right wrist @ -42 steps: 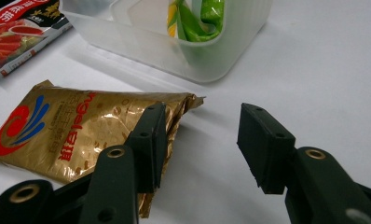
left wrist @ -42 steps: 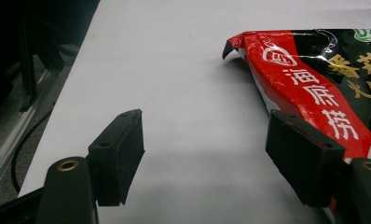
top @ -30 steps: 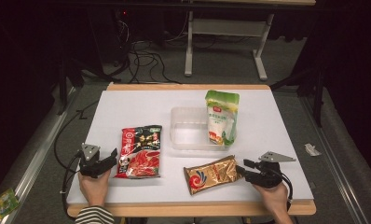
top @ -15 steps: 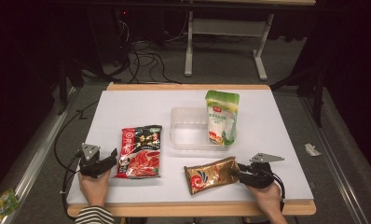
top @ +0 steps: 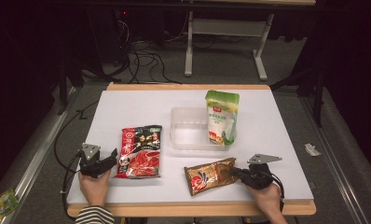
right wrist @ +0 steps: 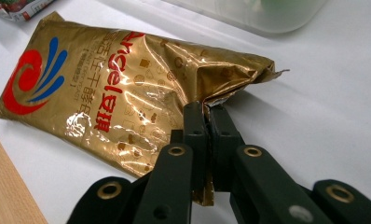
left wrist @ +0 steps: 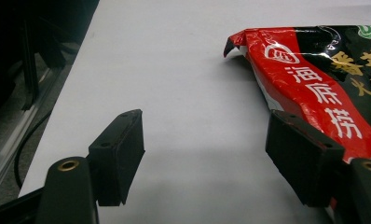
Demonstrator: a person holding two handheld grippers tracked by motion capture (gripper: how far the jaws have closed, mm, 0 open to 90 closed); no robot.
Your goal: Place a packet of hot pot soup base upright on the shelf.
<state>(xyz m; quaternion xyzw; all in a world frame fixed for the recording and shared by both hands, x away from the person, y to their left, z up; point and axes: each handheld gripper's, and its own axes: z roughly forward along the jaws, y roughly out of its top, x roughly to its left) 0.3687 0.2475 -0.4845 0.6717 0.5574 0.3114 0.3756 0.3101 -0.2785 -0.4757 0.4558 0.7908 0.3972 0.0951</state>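
on the left side of the white counter point(top: 127, 107), the left hand-held gripper point(top: 110, 158) sits low near the front edge with a hand behind it. its jaws stand wide apart and nothing is between them. in the left gripper view one jaw is over bare counter and the other is just at the edge of the red and black bag point(left wrist: 314, 74). that bag point(top: 140, 151) lies flat just beside the gripper. in the middle there is a clear plastic box point(top: 188, 130). a green and white pouch point(top: 222, 117) leans on the right side of the box. in front of the box lies the gold bag point(top: 210, 174), flat on the counter near the front edge. the right hand-held gripper point(top: 237, 173) is at the right end of this bag. its jaws have just been closing, and now they are pinched tight on the crinkled edge of the gold bag point(right wrist: 118, 88). in the right gripper view the foil edge is squeezed between the two black jaws of the right hand-held gripper point(right wrist: 207, 112). a hand holds this gripper from behind, close to the wooden front edge of the counter.
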